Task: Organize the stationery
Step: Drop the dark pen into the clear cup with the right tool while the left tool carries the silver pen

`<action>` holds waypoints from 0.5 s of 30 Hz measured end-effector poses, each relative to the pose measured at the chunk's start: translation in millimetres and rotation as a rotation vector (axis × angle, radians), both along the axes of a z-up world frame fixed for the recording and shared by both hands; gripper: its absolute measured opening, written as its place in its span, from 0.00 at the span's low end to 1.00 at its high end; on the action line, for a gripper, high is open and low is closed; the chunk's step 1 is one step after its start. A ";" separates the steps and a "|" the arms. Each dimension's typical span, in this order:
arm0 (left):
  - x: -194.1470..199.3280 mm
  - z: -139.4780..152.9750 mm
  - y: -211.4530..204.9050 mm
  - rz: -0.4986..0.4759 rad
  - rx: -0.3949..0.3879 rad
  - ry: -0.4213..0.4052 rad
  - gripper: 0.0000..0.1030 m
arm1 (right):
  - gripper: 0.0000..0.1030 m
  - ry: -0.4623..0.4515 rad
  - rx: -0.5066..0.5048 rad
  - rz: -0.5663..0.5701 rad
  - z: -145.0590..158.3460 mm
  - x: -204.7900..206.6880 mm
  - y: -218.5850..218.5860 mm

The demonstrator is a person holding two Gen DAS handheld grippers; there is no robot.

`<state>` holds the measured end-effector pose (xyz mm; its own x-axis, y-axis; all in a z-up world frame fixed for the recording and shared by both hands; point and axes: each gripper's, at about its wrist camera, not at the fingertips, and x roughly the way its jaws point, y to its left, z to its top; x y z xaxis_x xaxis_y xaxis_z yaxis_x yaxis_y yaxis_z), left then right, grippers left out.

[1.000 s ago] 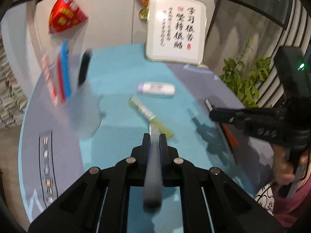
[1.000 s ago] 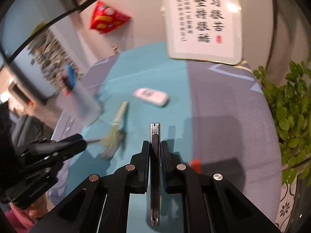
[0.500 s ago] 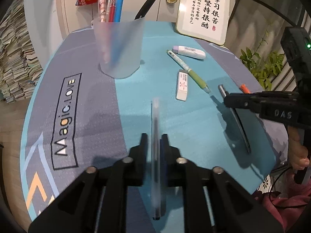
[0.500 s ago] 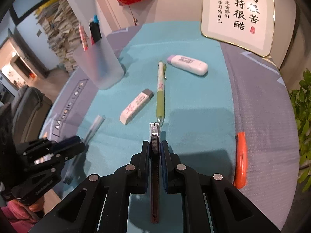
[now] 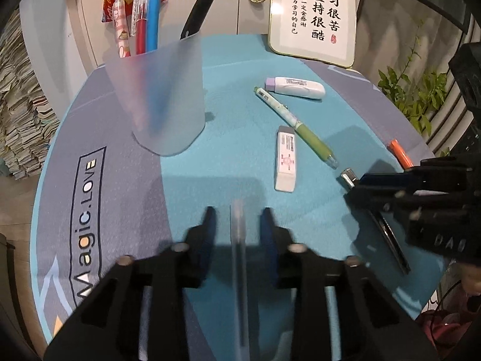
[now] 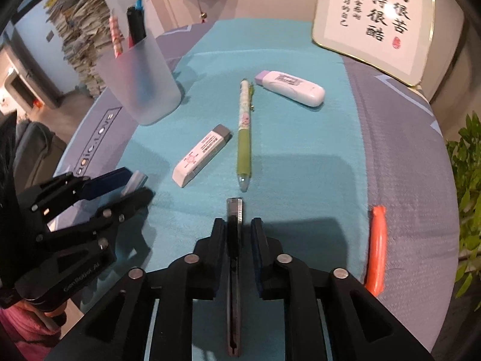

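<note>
My left gripper (image 5: 239,210) is open; a clear pen (image 5: 239,240) lies between its fingers on the mat, free of the pads. My right gripper (image 6: 237,221) is open around a black utility knife (image 6: 234,255) lying on the mat. A frosted cup (image 5: 162,96) holds several pens at the back left. A green pen (image 5: 296,126), a white eraser (image 5: 285,158) and a white correction tape (image 5: 296,87) lie mid-mat. An orange marker (image 6: 377,254) lies at the right.
A framed calligraphy sign (image 5: 312,15) leans at the back of the round table mat (image 5: 90,150). A plant (image 5: 412,90) stands off the right edge. Paper stacks (image 5: 18,105) rise to the left.
Both grippers came down to the mat and opened, letting go of the clear pen and the knife, which now lie between the fingers.
</note>
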<state>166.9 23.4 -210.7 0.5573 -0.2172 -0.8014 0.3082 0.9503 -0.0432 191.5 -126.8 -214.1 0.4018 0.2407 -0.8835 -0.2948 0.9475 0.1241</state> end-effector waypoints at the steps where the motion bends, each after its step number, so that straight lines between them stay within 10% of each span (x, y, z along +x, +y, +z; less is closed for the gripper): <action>1: 0.8 0.0 0.1 -0.004 -0.001 0.008 0.07 | 0.22 0.003 -0.005 0.003 -1.2 0.6 1.4; 7: 0.6 1.8 5.0 0.006 -0.038 0.025 0.07 | 0.28 -0.016 -0.021 0.034 -1.2 2.8 13.1; 10: -2.3 4.6 8.1 0.026 -0.053 0.029 0.07 | 0.12 -0.033 -0.068 0.041 -1.5 1.3 17.8; 15: -16.6 32.2 22.2 0.049 -0.100 -0.029 0.07 | 0.12 -0.071 0.012 0.006 23.9 -6.9 5.7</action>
<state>150.3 45.6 -178.5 0.5919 -0.2667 -0.7606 0.2637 0.9558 -0.1300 184.6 -121.1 -190.2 0.4615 0.2539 -0.8500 -0.3088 0.9442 0.1144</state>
